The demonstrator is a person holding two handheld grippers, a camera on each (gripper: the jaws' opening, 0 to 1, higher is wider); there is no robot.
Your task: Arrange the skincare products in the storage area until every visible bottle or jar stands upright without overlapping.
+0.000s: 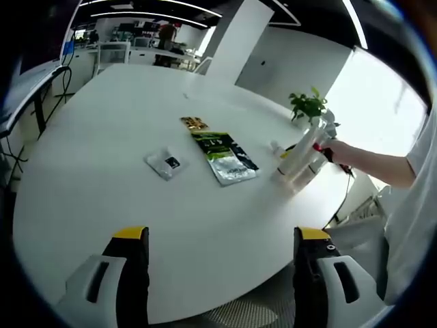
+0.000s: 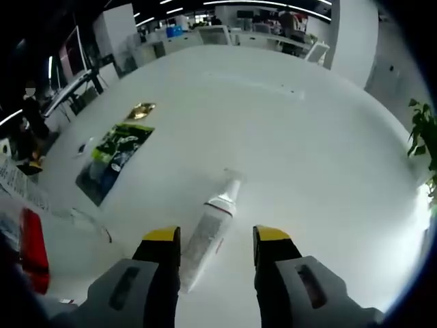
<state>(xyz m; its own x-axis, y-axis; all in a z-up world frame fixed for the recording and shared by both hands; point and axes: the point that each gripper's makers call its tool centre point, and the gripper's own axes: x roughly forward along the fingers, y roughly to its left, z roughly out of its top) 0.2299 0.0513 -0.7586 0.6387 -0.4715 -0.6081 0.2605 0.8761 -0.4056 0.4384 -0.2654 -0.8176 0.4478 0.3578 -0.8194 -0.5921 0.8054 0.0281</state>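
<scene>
A white tube (image 2: 213,227) with a narrow cap lies flat on the white table (image 2: 307,150), pointing away from me. My right gripper (image 2: 217,236) hovers over it, open, one yellow-tipped jaw on either side of the tube's body. In the left gripper view the right gripper (image 1: 319,140) reaches in from the right on a person's arm, low over pale tubes or bottles (image 1: 295,164) near the table's right edge; they are too small to separate. My left gripper (image 1: 221,236) is open wide above the table's near edge, with nothing between its jaws.
A green and black pouch (image 1: 225,157), a small clear sachet (image 1: 164,164) and a gold packet (image 1: 194,123) lie mid-table. A potted plant (image 1: 307,106) stands at the far right edge. A red object (image 2: 31,249) sits beside the right gripper. Desks and chairs fill the room behind.
</scene>
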